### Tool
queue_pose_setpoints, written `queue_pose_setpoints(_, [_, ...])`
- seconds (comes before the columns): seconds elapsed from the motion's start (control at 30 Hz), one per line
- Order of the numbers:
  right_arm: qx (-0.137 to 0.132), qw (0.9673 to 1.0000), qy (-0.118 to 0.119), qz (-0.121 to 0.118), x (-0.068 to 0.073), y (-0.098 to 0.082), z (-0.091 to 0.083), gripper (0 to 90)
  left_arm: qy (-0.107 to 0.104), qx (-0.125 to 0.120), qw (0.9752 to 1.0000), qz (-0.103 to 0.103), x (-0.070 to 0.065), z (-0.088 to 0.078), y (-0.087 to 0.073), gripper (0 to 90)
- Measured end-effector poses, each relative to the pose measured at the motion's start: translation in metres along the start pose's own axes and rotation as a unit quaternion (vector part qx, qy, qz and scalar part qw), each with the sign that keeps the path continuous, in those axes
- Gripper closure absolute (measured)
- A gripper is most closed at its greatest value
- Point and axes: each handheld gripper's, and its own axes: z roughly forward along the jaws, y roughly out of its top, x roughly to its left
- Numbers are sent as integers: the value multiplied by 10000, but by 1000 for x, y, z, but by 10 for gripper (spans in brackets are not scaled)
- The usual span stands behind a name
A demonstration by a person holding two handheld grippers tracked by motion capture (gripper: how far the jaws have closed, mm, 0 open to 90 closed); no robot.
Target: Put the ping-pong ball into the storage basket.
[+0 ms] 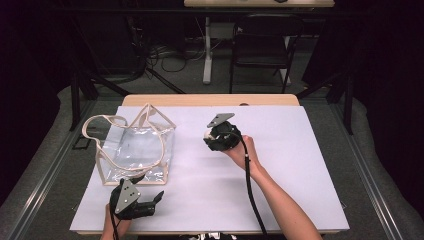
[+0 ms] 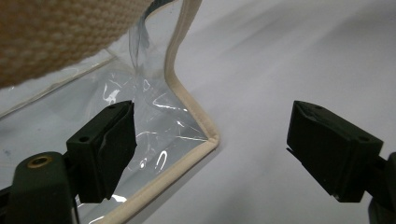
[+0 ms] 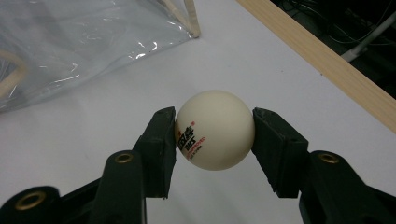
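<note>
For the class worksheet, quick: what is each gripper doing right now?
Left gripper: open, by the clear bag corner.
Right gripper: closed on a white ball.

Each hand-held gripper (image 1: 150, 201): black body, blocky black jaws, brass-ringed screw holes, grey triangular top plate, trailing black cable; forearms bare.

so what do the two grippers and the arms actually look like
Both grippers, left gripper and right gripper, are black with blocky black jaws, brass-coloured screw holes and a grey three-cornered plate on top. A black cable trails from the right one. The forearms are bare, no sleeves.
</note>
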Motion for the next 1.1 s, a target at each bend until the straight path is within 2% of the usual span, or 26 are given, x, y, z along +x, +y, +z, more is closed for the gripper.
queue_pose_setpoints(1.1, [-121, 9998, -66, -167, -1, 19, -26, 504, 1, 7, 10000, 8, 0, 0, 0, 161])
